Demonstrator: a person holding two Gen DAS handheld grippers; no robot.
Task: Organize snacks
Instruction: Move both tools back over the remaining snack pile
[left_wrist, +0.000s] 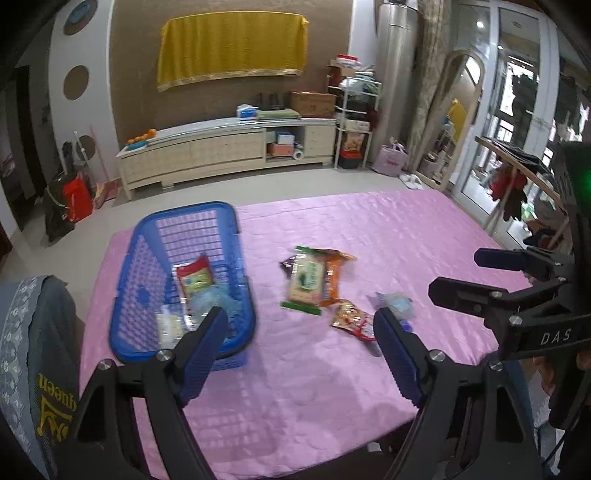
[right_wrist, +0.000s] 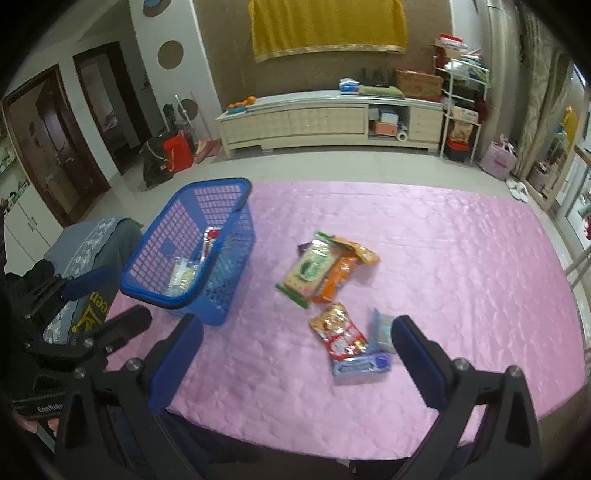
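A blue plastic basket (left_wrist: 123, 273) (right_wrist: 207, 310) stands at the left of the pink tablecloth (left_wrist: 388, 229) (right_wrist: 461, 258). It holds a red and green pack (left_wrist: 195, 280) and some clear packets (left_wrist: 168, 326). Mid-table lie a green cracker pack (left_wrist: 304, 282) (right_wrist: 310, 269) over an orange pack (left_wrist: 332, 282) (right_wrist: 338, 277). Nearer are a red snack pack (left_wrist: 351, 319) (right_wrist: 338, 332), a light blue packet (left_wrist: 395, 304) (right_wrist: 382, 326) and a purple-blue bar (right_wrist: 362, 365). My left gripper (left_wrist: 300, 314) (right_wrist: 127, 293) hangs open and empty above the near table, beside the basket. My right gripper (right_wrist: 297, 323) (left_wrist: 456, 273) is open and empty too.
A chair with a grey patterned cover (left_wrist: 33, 350) (right_wrist: 92, 236) stands at the table's left near corner. The table's front edge runs just below both grippers. Beyond the table are bare floor and a long low cabinet (left_wrist: 221, 147) (right_wrist: 314, 118) along the wall.
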